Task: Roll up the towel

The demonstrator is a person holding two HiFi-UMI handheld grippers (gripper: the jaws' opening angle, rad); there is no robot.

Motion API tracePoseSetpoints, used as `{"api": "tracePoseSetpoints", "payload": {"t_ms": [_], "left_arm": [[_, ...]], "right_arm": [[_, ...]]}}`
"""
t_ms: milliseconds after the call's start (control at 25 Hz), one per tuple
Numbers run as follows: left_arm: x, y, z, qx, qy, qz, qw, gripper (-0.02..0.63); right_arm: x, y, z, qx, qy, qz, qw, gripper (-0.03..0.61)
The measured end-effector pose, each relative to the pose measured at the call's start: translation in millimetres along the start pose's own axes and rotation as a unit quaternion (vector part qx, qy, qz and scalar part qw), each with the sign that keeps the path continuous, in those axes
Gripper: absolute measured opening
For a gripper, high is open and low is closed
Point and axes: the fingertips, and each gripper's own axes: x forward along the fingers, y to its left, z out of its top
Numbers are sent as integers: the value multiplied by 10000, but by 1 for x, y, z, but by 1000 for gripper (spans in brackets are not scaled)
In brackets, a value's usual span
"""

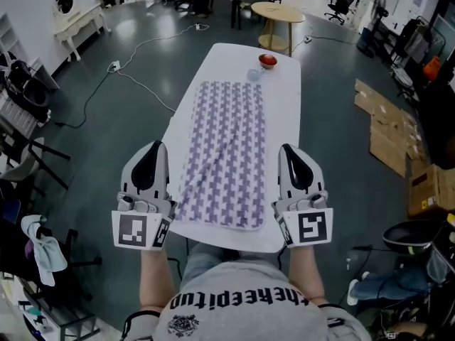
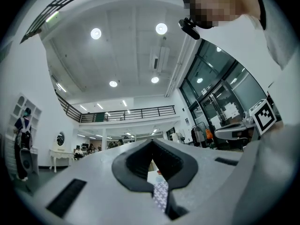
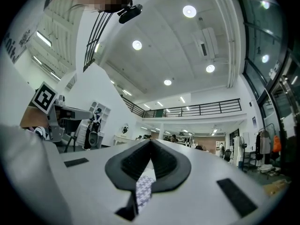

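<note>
Towel lies flat on worktop: soft, light, limp, likely to bunch. Pinch its 2 near corners. Left gripper and right gripper are pressed together, empty.

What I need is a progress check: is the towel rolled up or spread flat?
Spread flat. In the head view the towel lies at full length along the table, with no roll at either end.
</note>
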Motion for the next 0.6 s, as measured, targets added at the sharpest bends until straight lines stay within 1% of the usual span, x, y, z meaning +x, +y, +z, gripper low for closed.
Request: {"api": "tracePoseSetpoints", "payload": {"t_ms": [200, 360, 480, 600], "left_arm": [[17, -1, -36, -47, 396, -51, 9992, 5], [31, -3, -68, -30, 763, -169, 9969, 5], [37, -9, -98, 24, 1105, -304, 9934, 5], [34, -19, -134, 22, 1536, -532, 9867, 5]], "right_arm": [[12, -3, -32, 5, 365, 147, 9992, 3], [24, -2, -64, -23, 780, 293, 9965, 3], [27, 3, -95, -45, 1127, 474, 9925, 3], [18, 11, -133, -111, 1691, 689, 9831, 3]]}}
